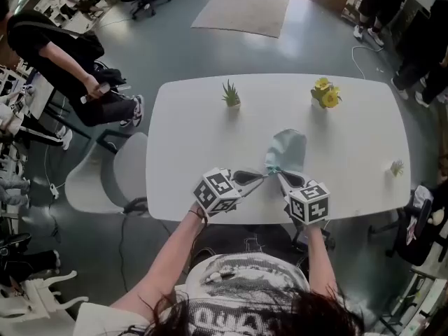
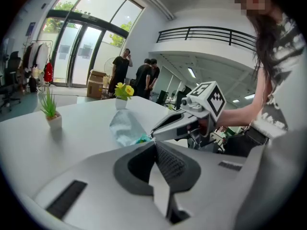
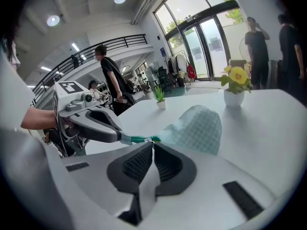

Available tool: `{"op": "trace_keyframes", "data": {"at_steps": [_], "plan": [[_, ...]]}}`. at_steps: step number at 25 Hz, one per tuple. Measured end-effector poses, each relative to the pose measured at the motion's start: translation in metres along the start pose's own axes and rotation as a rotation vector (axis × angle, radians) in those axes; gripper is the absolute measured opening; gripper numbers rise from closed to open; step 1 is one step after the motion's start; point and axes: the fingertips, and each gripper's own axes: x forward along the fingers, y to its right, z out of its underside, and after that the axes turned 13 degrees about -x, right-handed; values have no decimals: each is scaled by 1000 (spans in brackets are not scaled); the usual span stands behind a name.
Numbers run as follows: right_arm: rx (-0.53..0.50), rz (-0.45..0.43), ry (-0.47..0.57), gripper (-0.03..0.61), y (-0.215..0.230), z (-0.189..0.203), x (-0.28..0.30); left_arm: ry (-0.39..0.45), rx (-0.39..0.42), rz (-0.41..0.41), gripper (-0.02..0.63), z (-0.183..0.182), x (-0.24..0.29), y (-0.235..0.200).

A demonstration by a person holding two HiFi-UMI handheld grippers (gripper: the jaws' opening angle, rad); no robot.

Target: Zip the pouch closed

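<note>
A pale blue-green checked pouch (image 1: 288, 148) lies on the white table (image 1: 196, 145), near its front edge; it also shows in the left gripper view (image 2: 123, 127) and the right gripper view (image 3: 197, 127). Its near corner ends in a teal zip strip (image 3: 136, 139). My left gripper (image 1: 263, 176) comes in from the left and is shut on the teal end of that strip (image 2: 142, 139). My right gripper (image 1: 278, 174) meets it from the right, tips together on the zip pull (image 3: 154, 139) at the pouch's corner. The two grippers' tips nearly touch.
At the table's back stand a small green plant (image 1: 231, 95) and a white vase of yellow flowers (image 1: 325, 94). A tiny plant (image 1: 397, 166) stands near the right edge. A white chair (image 1: 105, 173) is left of the table, with a seated person (image 1: 63, 54) beyond it.
</note>
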Motion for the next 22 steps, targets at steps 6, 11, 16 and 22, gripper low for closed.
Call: {"op": "trace_keyframes", "data": {"at_steps": [6,11,16,22], "plan": [[19,-31,-33,11,-1,-17,24,33,-75,-53,12,-2,-17,-36],[79,-46,-130,6,-13,28,31,-92,-114,-20,12,37,-9,-46],[184,120,-212,0,24,71,12,-145,-141,-31,12,54,-13,-56],[232,222,-223,2,49,97,-7,-188,-140,4,12,63,-11,-64]]}}
